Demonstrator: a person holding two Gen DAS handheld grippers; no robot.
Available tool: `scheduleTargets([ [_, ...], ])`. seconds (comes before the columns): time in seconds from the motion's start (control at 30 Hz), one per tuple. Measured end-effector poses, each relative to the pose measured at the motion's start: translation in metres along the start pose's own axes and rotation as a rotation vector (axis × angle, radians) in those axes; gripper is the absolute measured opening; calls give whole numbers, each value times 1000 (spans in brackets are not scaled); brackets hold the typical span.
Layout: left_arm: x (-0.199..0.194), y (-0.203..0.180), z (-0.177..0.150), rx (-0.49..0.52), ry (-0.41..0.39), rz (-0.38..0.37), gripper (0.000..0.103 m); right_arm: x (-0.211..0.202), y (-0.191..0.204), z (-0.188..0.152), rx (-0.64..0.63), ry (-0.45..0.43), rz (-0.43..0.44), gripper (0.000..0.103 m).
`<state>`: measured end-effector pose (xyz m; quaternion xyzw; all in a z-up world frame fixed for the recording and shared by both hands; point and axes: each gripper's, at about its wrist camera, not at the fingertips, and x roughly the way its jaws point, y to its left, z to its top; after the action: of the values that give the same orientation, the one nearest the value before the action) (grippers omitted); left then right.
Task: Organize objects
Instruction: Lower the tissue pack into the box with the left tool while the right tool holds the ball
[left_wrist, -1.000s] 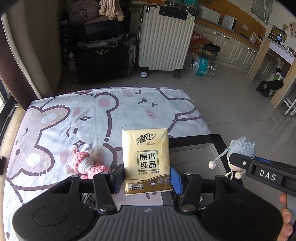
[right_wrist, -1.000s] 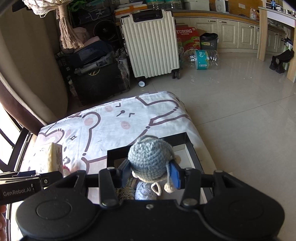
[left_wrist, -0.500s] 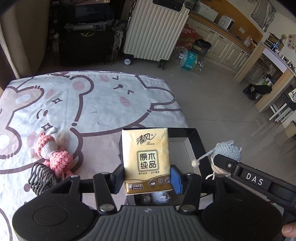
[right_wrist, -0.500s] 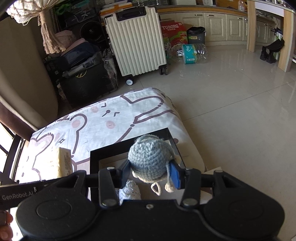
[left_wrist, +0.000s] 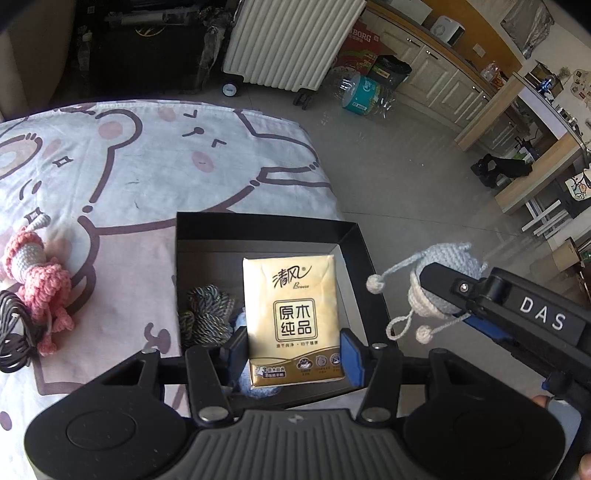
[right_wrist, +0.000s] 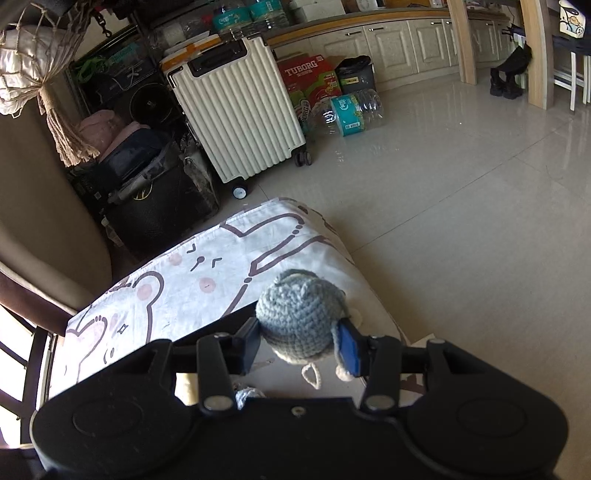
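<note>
My left gripper (left_wrist: 293, 350) is shut on a yellow tissue pack (left_wrist: 291, 314), holding it upright over the inside of a black open box (left_wrist: 354, 258). A grey-blue rope coil (left_wrist: 205, 314) and a light blue crochet piece (left_wrist: 255, 387) lie in the box. My right gripper (right_wrist: 301, 345) is shut on a grey-blue crochet hat (right_wrist: 301, 314) with dangling pom-pom strings; in the left wrist view the hat (left_wrist: 443, 280) hangs just right of the box's right wall. A pink crochet doll (left_wrist: 40, 291) lies on the bear-print sheet (left_wrist: 147, 158).
A dark coiled cable (left_wrist: 14, 332) lies beside the doll at the sheet's left edge. Beyond the sheet's far edge stand a white suitcase (right_wrist: 236, 114), dark bags (right_wrist: 147, 184) and water bottles (right_wrist: 351, 110) on a tiled floor (right_wrist: 443, 221). Fingertips (left_wrist: 543, 400) show at the lower right.
Both grippers moved toward the black box and lower. The tissue pack now hangs over the box's inside, and the hat has come up beside its right wall. The grips look unchanged.
</note>
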<state>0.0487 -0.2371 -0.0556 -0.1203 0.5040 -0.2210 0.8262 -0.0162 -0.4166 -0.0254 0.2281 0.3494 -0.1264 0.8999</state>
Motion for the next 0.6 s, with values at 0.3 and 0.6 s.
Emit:
scheduleTargets([
  [0.3, 38, -11, -4, -33, 82, -63, 53, 14, -5, 0, -1, 26, -7, 46],
  [0.6, 71, -4, -4, -100, 161, -45, 53, 30, -9, -4, -16, 82, -6, 46],
])
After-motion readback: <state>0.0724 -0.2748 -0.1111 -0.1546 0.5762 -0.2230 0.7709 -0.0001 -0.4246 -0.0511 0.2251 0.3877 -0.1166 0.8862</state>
